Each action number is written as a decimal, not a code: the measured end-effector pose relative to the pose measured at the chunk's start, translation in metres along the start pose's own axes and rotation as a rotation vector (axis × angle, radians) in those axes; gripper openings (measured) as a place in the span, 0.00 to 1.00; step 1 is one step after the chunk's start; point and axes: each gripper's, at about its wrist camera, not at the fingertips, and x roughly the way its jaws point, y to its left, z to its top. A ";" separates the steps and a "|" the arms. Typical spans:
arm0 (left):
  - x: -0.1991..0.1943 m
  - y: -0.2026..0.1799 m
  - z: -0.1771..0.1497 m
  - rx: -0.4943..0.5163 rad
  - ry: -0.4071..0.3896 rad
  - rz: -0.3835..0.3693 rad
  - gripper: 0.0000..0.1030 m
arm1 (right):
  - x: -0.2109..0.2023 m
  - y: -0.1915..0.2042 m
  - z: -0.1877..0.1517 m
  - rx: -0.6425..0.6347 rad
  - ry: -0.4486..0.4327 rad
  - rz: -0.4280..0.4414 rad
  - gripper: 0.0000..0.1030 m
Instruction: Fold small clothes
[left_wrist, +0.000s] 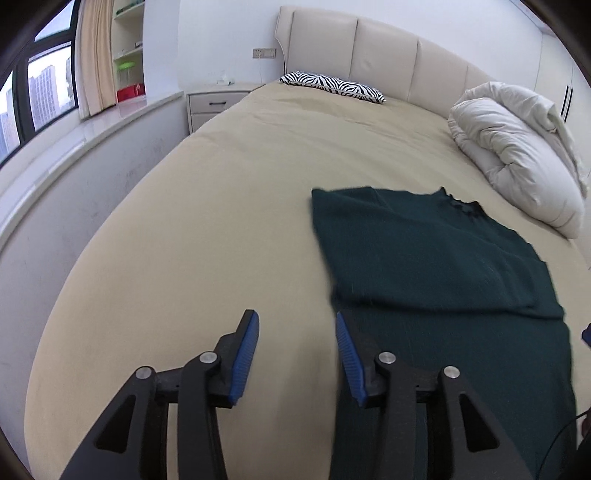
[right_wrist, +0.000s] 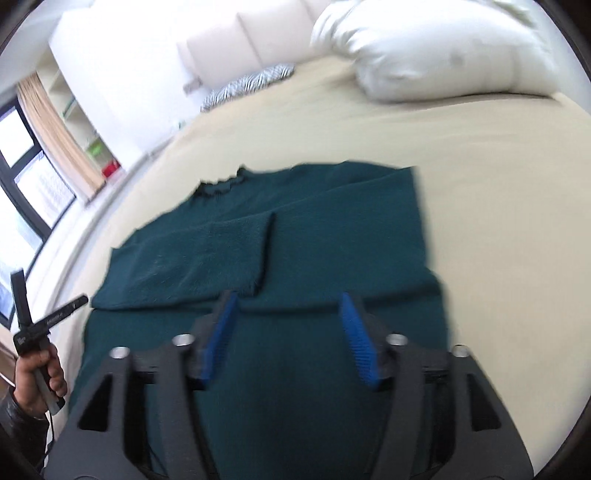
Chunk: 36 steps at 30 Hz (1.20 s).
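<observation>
A dark green knit sweater (left_wrist: 436, 266) lies flat on the beige bed (left_wrist: 221, 229), both sleeves folded in over its body. My left gripper (left_wrist: 297, 325) is open and empty, hovering above the bed just left of the sweater's left edge. In the right wrist view my right gripper (right_wrist: 290, 306) is open and empty above the lower middle of the sweater (right_wrist: 314, 229), near the end of a folded sleeve (right_wrist: 207, 254). The left hand and its gripper (right_wrist: 37, 332) show at the left edge of that view.
A folded white duvet (left_wrist: 517, 147) lies at the bed's far right. A zebra-print pillow (left_wrist: 332, 86) rests by the cream headboard (left_wrist: 369, 55). A nightstand (left_wrist: 218, 103) and a window ledge (left_wrist: 74, 147) stand to the left of the bed.
</observation>
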 end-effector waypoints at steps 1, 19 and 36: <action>-0.011 0.005 -0.010 -0.009 0.013 -0.015 0.54 | -0.011 -0.003 -0.008 0.010 0.001 0.007 0.65; -0.102 0.044 -0.158 -0.230 0.235 -0.320 0.68 | -0.171 -0.100 -0.147 0.411 0.121 0.177 0.65; -0.100 0.045 -0.177 -0.277 0.382 -0.485 0.78 | -0.168 -0.127 -0.194 0.566 0.386 0.238 0.59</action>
